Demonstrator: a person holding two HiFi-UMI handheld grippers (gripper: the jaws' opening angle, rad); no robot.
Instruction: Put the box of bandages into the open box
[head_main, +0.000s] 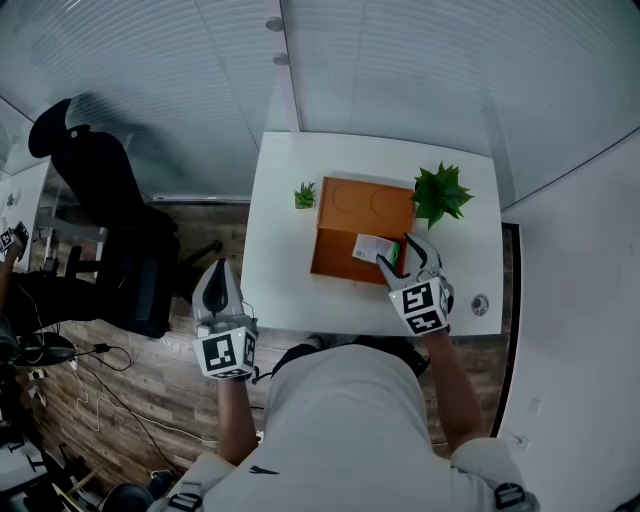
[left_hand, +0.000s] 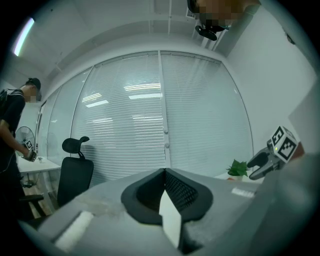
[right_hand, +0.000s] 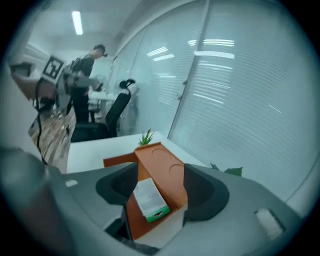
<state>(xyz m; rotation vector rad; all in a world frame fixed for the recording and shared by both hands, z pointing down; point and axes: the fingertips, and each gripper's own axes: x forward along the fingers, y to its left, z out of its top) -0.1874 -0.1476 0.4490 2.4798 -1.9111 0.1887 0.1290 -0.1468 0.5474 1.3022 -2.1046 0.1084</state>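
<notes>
An orange box (head_main: 362, 208) stands in the middle of the white table (head_main: 280, 270); its lighter panel bears two embossed circles. A small white and green box of bandages (head_main: 374, 247) lies flat on the near right part of the orange box (right_hand: 165, 165). My right gripper (head_main: 398, 252) is open, one jaw on each side of the bandage box (right_hand: 149, 199), and neither jaw visibly touches it. My left gripper (head_main: 218, 275) hangs shut and empty off the table's left edge, pointing at the window blinds (left_hand: 164, 172).
A small plant (head_main: 305, 195) stands left of the orange box and a bigger one (head_main: 440, 193) to its right. A black office chair (head_main: 110, 200) and cables are on the wooden floor at left. A person (right_hand: 85, 85) stands far off by another desk.
</notes>
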